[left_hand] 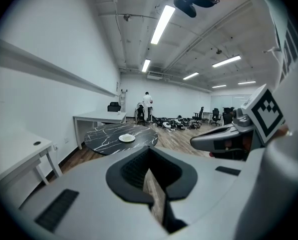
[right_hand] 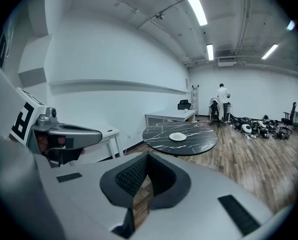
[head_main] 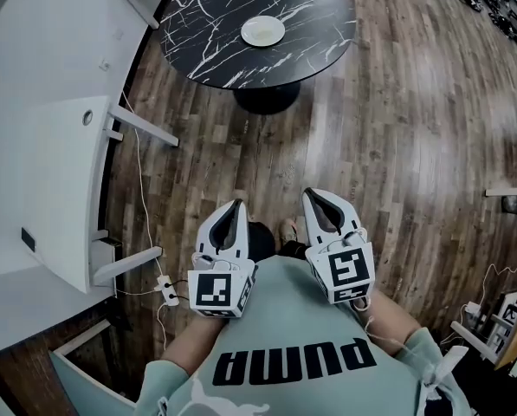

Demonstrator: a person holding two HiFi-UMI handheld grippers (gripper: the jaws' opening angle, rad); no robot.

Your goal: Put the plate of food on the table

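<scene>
The person stands on the wooden floor [head_main: 397, 102] with both tools drawn in close to the chest, side by side and a little apart, noses pointing forward. The left gripper [head_main: 235, 206] has its jaws clenched together with nothing caught between them; only a thin slit shows between the dark pads. The right gripper [head_main: 315, 198] is the same, jaws pressed together and carrying nothing. Neither touches anything but the hands that hold them. Well ahead of the person stands a round black table [head_main: 197, 33] with white marble veins, on a dark central foot. The plate [head_main: 263, 30] sits on its top, near the middle, pale and round, well apart from both grippers. From here I cannot make out what lies on it. To the person's left, along the wall, runs a white desk [head_main: 50, 189] with slanted white legs, and a cable trails on the boards beside it. At the far end of the long room a figure in white [right_hand: 221, 101] stands by some chairs, under strip lights on the ceiling.
</scene>
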